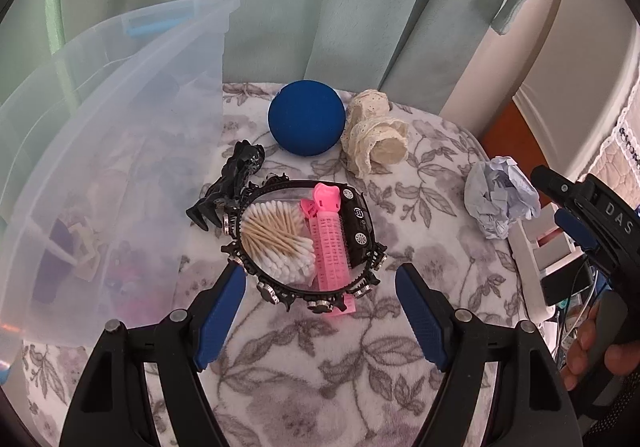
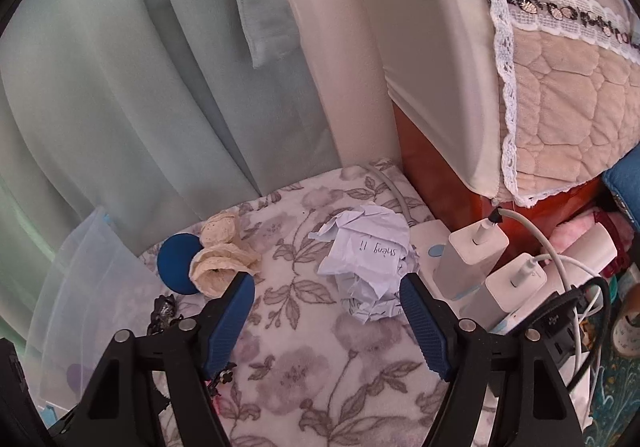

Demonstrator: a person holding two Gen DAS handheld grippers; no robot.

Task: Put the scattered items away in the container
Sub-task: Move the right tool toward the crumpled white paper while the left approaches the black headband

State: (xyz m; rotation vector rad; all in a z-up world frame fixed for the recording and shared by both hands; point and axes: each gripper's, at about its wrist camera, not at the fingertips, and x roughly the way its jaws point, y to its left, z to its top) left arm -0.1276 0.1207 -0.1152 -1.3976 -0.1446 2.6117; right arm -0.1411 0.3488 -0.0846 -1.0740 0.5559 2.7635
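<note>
Through the left wrist camera we have the left gripper point(image 1: 320, 311) hanging just short of the pile, fingers wide apart and empty, with the black studded headband point(image 1: 300, 243) lying flat on the floral blanket point(image 1: 420, 215) straight ahead. Inside its ring sit the cotton swabs point(image 1: 276, 239) and the pink hair roller point(image 1: 330, 243), with a black toy car point(image 1: 358, 223) tucked along the far side, and a black hair claw point(image 1: 228, 183) touches its left edge. Beyond lie the blue ball point(image 1: 306, 117) and the lace roll point(image 1: 376, 135), side by side; the clear container point(image 1: 120, 135) stands to the left. Our best move, we judge, is to straddle the roller across its width and lift straight up, so the headband and swabs are not dragged along. Over to the right wrist camera: the right gripper point(image 2: 328, 311) has its fingers spread too, holding nothing, and the crumpled paper point(image 2: 368, 263) sits just ahead, its near edge between the tips. We would push forward a touch to centre the wad, close gently, and keep clear of the white chargers point(image 2: 480, 259) just beside it.
</note>
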